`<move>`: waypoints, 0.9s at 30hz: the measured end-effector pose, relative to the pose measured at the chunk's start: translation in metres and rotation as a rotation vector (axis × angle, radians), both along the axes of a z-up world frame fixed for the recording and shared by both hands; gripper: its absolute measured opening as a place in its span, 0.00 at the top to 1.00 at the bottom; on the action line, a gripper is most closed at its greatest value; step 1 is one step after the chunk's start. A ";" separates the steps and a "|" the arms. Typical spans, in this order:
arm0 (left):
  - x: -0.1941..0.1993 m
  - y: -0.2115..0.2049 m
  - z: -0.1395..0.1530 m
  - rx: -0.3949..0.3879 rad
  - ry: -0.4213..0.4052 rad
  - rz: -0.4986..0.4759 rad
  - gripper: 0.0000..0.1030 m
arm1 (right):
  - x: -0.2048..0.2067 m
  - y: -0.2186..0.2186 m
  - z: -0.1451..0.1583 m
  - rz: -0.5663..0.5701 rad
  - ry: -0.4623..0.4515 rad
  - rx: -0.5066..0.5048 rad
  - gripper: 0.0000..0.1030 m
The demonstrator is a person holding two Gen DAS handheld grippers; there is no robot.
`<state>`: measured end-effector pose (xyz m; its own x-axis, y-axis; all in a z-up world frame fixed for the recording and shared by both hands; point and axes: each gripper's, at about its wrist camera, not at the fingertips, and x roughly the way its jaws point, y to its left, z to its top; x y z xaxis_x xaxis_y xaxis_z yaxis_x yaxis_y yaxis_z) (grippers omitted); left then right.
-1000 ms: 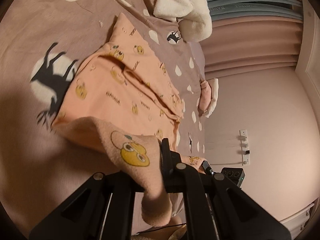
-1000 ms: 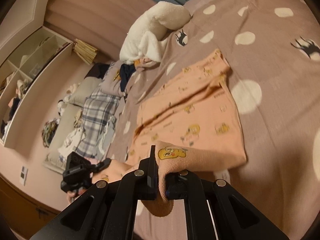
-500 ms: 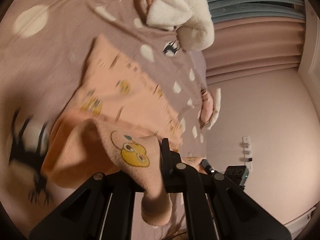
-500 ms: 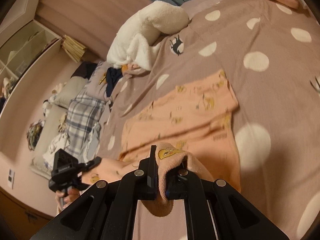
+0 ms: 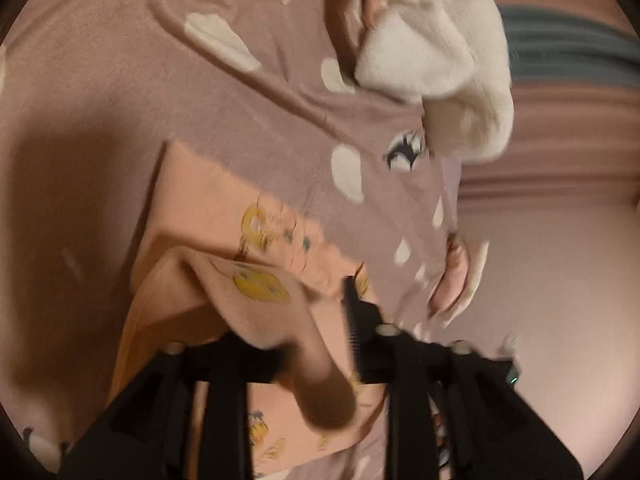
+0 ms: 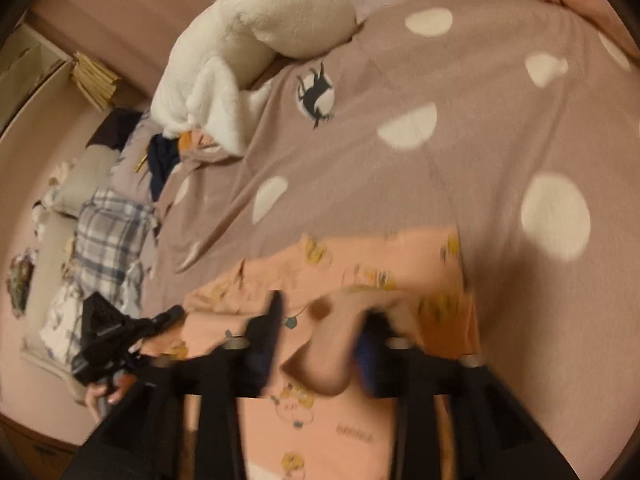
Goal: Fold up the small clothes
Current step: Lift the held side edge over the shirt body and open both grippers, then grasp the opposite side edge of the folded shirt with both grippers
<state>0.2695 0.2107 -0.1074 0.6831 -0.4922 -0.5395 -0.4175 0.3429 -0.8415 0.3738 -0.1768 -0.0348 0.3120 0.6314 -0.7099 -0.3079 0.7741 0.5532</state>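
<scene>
On the bed, just this side of the fluffy white blanket (image 6: pixel 248 52), sits the little peach garment (image 6: pixel 360 280) with yellow cartoon prints, folded over on itself so a doubled layer lies flat on the spotted brown bedspread (image 6: pixel 460 168). Its far edge runs pretty straight, and between that edge and the white blanket there's a good stretch of bare bedspread; the side away from the blanket is open too.

Left gripper (image 5: pixel 316 320) has just been opening: its jaws stand partway apart with a loose fold of the peach cloth draped between them, hanging off rather than pinched. Same deal for the right gripper (image 6: pixel 320 320), which has just been opening, a flap of the cloth slumped in the gap, pads clear of it as far as the blur lets me see.

Past the blanket, off the bed's edge, there's a plaid cloth (image 6: pixel 108 232) and general clutter. A hand (image 6: pixel 104 392) holds the left gripper's black body down by that edge.
</scene>
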 end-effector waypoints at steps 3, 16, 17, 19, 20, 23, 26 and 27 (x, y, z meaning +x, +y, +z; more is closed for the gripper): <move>-0.008 0.024 0.002 -0.033 0.036 0.148 0.32 | 0.011 -0.010 0.005 -0.061 -0.013 0.023 0.28; -0.047 0.003 0.024 0.121 -0.003 -0.142 0.27 | -0.025 0.002 -0.018 0.182 0.130 0.084 0.17; -0.049 -0.008 0.024 0.087 -0.030 -0.188 0.27 | -0.024 0.011 -0.021 0.201 0.127 0.069 0.17; -0.044 -0.034 0.020 0.061 -0.033 -0.265 0.25 | -0.012 0.024 -0.029 0.166 0.055 -0.055 0.18; -0.040 -0.039 0.017 0.067 -0.024 -0.274 0.25 | -0.002 0.024 -0.032 0.112 0.013 -0.127 0.18; -0.013 -0.042 0.001 0.111 0.009 -0.248 0.26 | 0.027 -0.007 -0.037 -0.132 0.001 -0.169 0.18; 0.020 -0.016 -0.003 0.200 0.008 -0.124 0.27 | 0.025 -0.037 -0.029 -0.165 -0.002 -0.034 0.18; 0.027 -0.006 -0.001 0.219 0.000 -0.074 0.27 | 0.024 -0.040 -0.028 -0.142 0.006 -0.029 0.18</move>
